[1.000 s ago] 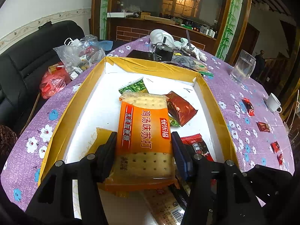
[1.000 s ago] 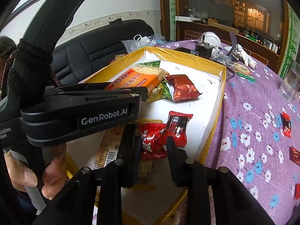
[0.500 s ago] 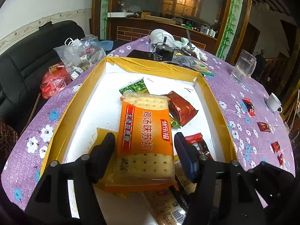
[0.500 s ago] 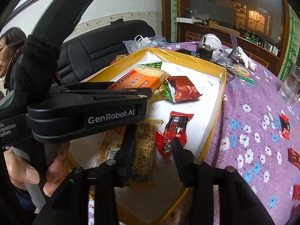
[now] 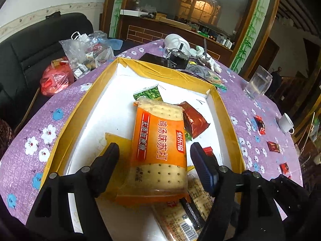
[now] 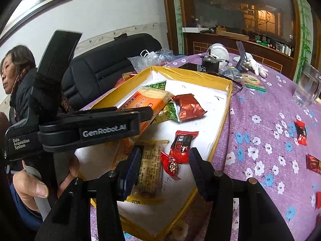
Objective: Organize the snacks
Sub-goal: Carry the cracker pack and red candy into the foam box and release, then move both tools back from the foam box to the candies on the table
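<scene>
An orange cracker pack (image 5: 160, 150) lies in the yellow-rimmed white box (image 5: 66, 124), partly on a second cracker pack (image 5: 180, 217). My left gripper (image 5: 154, 148) straddles the orange pack; its jaws are opening and the pads stand clear of the wrapper. A green packet (image 5: 147, 94) and a brown-red packet (image 5: 193, 120) lie behind it. My right gripper (image 6: 165, 154) is open over the box's near right part. A small red candy (image 6: 170, 165) and a red packet (image 6: 181, 146) lie loose between its fingers.
Several red candies (image 6: 301, 132) lie scattered on the purple flowered tablecloth (image 6: 260, 120) right of the box. A glass jug (image 6: 307, 84), a white cup (image 5: 285, 122), plastic bags (image 5: 80, 52) and clutter stand beyond. A person (image 6: 18, 76) sits at the left by a black sofa.
The left gripper's jaws spread away from the orange cracker pack, which now rests in the box. The right gripper let go of the red candies, which now lie on the box floor.
</scene>
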Demonstrator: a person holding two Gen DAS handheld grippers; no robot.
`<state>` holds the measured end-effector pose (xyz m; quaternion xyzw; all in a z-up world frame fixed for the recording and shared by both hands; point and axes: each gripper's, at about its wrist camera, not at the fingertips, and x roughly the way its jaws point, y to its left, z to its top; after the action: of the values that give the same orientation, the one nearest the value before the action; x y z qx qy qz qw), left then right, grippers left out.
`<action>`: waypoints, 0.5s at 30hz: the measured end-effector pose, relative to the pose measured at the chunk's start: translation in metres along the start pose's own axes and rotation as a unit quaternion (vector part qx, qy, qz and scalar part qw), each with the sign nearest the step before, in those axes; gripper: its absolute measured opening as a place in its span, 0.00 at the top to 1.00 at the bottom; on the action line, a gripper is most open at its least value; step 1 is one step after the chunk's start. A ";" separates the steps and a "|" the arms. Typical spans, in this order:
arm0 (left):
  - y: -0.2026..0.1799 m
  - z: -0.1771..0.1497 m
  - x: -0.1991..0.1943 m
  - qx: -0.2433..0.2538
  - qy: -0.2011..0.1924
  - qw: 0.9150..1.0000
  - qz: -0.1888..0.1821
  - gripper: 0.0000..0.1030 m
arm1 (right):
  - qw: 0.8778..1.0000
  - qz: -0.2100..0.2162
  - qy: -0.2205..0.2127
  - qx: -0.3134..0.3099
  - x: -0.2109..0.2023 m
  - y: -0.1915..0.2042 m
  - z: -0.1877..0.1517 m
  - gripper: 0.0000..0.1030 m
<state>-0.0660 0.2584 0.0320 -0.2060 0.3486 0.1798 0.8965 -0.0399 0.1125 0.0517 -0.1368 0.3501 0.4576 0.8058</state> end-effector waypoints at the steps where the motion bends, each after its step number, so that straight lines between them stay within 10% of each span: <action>1: 0.000 0.000 0.000 -0.003 0.003 1.000 -0.002 0.29 | 1.000 0.001 -0.003 0.004 -0.002 -0.002 0.001 0.50; 15: -0.024 0.005 -0.040 0.014 -0.012 0.999 -0.036 0.29 | 0.992 -0.007 -0.038 0.116 -0.043 -0.058 0.021 0.50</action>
<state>-0.0798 0.2335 0.0689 -0.2037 0.3325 0.1451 0.9093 0.0030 0.0650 0.0903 -0.0273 0.3691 0.4127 0.8323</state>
